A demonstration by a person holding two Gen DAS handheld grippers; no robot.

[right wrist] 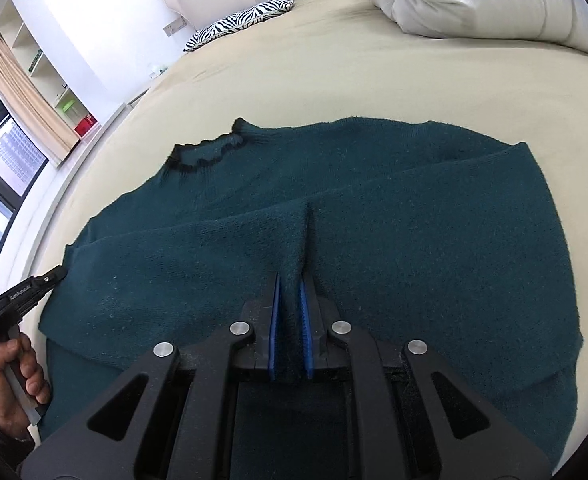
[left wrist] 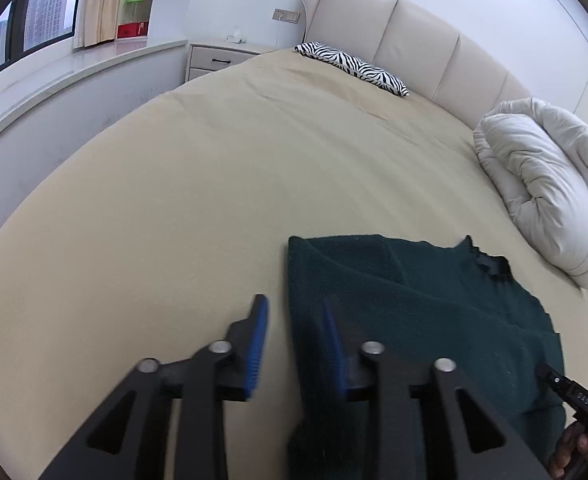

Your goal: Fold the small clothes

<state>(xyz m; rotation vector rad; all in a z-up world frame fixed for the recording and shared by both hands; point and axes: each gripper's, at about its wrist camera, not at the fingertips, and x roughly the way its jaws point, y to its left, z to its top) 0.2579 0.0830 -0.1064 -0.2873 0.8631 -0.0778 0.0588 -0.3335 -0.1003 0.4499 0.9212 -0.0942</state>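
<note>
Dark green sweater [right wrist: 374, 208]: flat on beige bed [left wrist: 213, 184], near edge, sleeves folded inward. Right gripper [right wrist: 289, 280]: nearly closed, pinching a raised sweater fold. Left gripper [left wrist: 294, 308]: jaws parted, empty, astride the sweater's left edge.

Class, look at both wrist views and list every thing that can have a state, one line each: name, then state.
green sweater: lying on the bed, both sleeves folded in over the body, a ridge of cloth pinched up.
right gripper: shut on the green sweater.
left gripper: open, holding nothing, at the sweater's edge.
white duvet: bundled up near the headboard.
zebra pillow: lying flat.
</note>
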